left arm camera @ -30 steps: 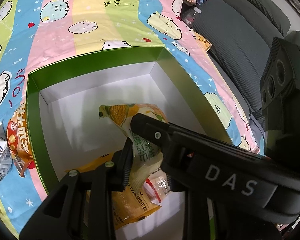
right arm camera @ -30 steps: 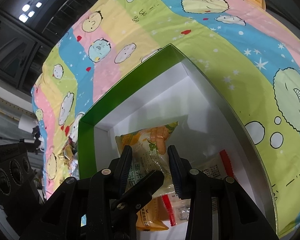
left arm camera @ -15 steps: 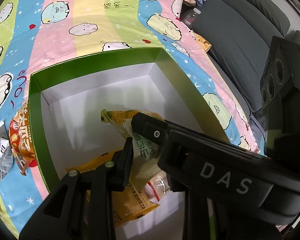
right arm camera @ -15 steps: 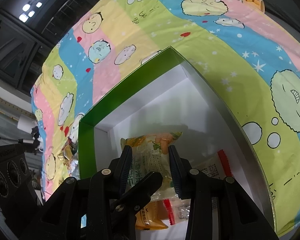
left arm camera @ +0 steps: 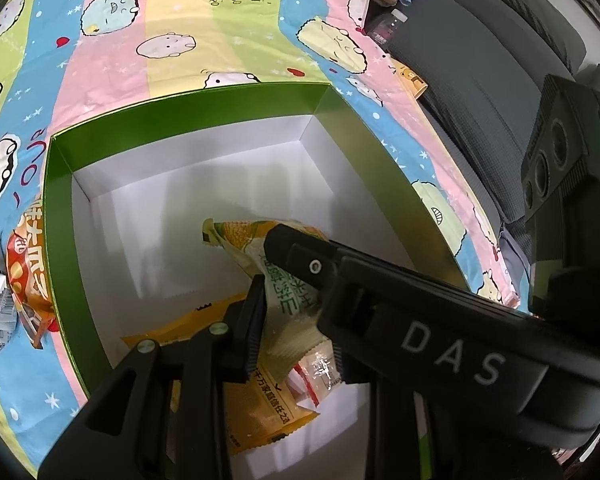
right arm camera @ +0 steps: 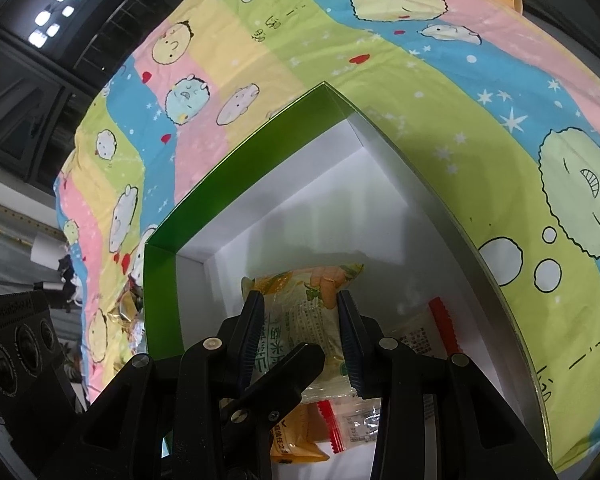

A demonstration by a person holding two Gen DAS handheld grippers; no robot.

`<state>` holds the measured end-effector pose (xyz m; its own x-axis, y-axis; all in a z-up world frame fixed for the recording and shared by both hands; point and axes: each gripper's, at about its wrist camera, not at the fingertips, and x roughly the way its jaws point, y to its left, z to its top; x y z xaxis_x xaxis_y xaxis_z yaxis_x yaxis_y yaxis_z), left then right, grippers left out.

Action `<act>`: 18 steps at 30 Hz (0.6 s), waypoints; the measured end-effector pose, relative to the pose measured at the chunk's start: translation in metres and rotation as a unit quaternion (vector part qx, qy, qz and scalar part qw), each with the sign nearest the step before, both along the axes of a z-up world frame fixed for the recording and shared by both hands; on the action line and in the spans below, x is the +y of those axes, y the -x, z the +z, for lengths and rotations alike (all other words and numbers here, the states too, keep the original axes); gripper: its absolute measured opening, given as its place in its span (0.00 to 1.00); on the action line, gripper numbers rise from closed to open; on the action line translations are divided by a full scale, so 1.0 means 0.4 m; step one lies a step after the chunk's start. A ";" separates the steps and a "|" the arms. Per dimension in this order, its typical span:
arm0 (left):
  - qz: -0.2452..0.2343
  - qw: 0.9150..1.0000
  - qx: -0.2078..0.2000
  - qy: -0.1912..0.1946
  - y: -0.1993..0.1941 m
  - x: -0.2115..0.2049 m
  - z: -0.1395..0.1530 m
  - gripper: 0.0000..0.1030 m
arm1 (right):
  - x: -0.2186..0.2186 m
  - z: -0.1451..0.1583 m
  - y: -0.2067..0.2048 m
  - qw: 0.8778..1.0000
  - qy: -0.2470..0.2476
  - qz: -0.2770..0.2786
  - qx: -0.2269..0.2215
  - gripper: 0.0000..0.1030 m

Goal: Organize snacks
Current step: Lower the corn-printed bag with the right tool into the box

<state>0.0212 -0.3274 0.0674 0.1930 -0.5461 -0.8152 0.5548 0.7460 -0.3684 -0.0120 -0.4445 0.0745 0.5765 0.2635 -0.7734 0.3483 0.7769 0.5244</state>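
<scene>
Orange packet [left arm camera: 256, 408] in box [left arm camera: 188, 112]: partly hidden under corn snack [left arm camera: 284, 292]; print illegible. Left gripper [left arm camera: 296, 312] right finger hidden.

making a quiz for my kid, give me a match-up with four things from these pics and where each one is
Things:
1 corn snack pack
2 orange pack
3 red-edged clear pack
4 orange-red bag

Places:
a outside the box, on the sheet
b flat on the box floor, under the others
c between both grippers' fingers
d in the box, partly over the orange pack

Pairs: 1-c, 2-b, 3-d, 4-a
</scene>
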 end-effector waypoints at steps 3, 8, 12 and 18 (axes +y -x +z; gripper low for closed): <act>0.001 1.000 0.006 -0.003 -0.003 -0.002 -0.007 0.26 | 0.000 -0.005 -0.002 1.000 0.000 0.000 0.006 0.39; 0.003 1.000 0.010 -0.003 -0.007 0.000 -0.011 0.26 | 0.000 -0.009 -0.002 1.000 0.000 -0.002 0.011 0.39; 0.006 1.000 0.013 -0.007 -0.009 0.000 -0.016 0.26 | 0.000 -0.014 -0.004 1.000 0.001 -0.004 0.016 0.39; 0.010 1.000 0.021 -0.010 -0.015 0.000 -0.022 0.26 | -0.001 -0.016 -0.009 1.000 0.005 -0.005 0.021 0.39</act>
